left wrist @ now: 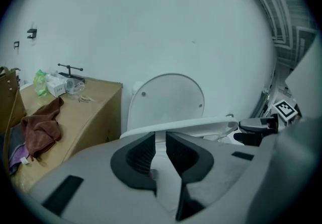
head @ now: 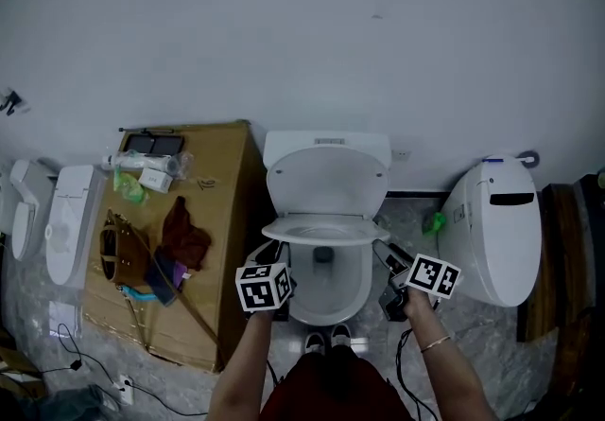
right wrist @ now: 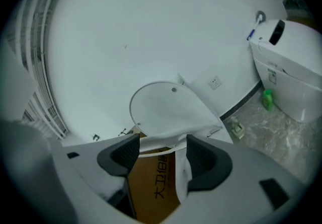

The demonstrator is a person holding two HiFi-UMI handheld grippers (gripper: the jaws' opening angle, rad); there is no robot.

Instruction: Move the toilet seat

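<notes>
The toilet seat [head: 364, 230] sits partly raised over the bowl [head: 331, 301], below the upright lid [head: 326, 178]. The left gripper [left wrist: 160, 140] has narrow jaws pinching the seat's rim. The right gripper [right wrist: 162, 150] straddles the opposite edge, jaws wide (not pressing). This looks like mid-lift; the next move needs 1 steady swing about the hinge.

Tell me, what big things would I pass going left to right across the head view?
White toilet parts on the floor → cardboard box → toilet with its lid up → green bottle → second white toilet.
</notes>
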